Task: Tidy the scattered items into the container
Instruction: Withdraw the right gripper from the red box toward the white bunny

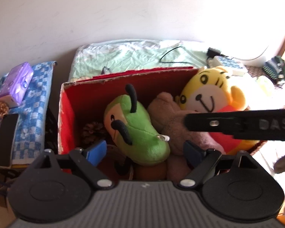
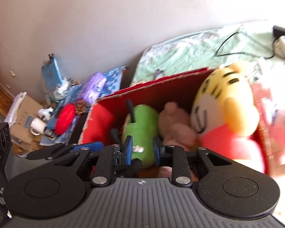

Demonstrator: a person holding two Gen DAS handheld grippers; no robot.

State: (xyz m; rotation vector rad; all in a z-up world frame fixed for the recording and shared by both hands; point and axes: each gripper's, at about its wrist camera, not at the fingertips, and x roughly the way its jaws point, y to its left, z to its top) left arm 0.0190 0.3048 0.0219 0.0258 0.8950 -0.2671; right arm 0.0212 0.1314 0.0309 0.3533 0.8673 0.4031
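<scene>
— Red cardboard box (image 1: 70, 114) in the middle, open at the top, far rim torn and ragged. Packed with soft toys.

— Which toys?

— Green plush (image 1: 136, 129) lying tilted in the near middle, with a cream face, black feelers and a small clear tag at its near end. Brownish-pink plush (image 1: 171, 117) just to its right, touching it. Yellow tiger plush (image 1: 210, 93) at the far right corner, with a white muzzle, black stripes, an orange ear and a red-orange body; head above the box rim, leaning against the right wall.

— Anything else inside?

— Pine cone (image 1: 93, 131) low on the left, beside the green plush's face.

— Left gripper (image 1: 144, 152)?

— Over the near edge of the box, blue-padded jaws spread wide, holding nothing; green plush showing between them.

— Right gripper (image 2: 142, 152)?

— Also at the near edge, jaws apart but narrower, nothing clamped. Green plush (image 2: 140, 131) just beyond the pads; picture blurred, so contact not clear. Seen from the left camera as a black bar crossing in front of the tiger.

— Outside the box?

— Left: blue checked cloth (image 1: 36, 102) with a purple tissue pack (image 1: 15, 84) on it, a second pine cone (image 1: 2, 108) beside that. Red cushion (image 2: 65, 117) and white mug (image 2: 37, 127) further left. Pale green bedding (image 1: 134, 57) behind the box, a black cable (image 1: 172, 57) lying on it. Pink plush (image 2: 283, 129) right of the box, outside it, washed out by light.
</scene>
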